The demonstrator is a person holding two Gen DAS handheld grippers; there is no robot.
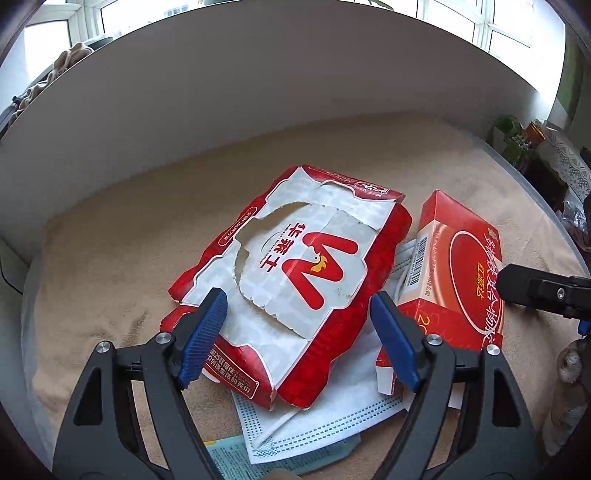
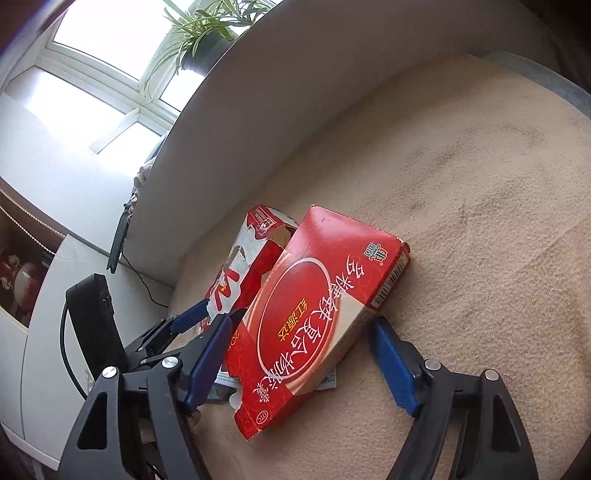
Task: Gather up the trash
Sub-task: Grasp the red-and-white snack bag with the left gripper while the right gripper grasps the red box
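Observation:
A flattened, torn red-and-white carton [image 1: 295,266] lies on the beige blanket [image 1: 110,258]. My left gripper [image 1: 299,297] hovers over its near end, open, blue pads either side and not pressing. To its right a red medicine box [image 1: 454,280] rests tilted on a white-and-blue face mask [image 1: 325,417]. In the right wrist view that red medicine box [image 2: 314,314] sits between the fingers of my open right gripper [image 2: 301,323], with a gap at the right pad. The torn carton [image 2: 251,258] stands behind it, and the left gripper [image 2: 192,315] reaches in from the left.
A grey-white curved panel [image 1: 221,92] bounds the blanket at the back. A printed leaflet [image 1: 229,454] lies under the mask. A black device with a cable [image 2: 92,314] sits on a white cabinet at left. A potted plant [image 2: 199,29] stands by the windows.

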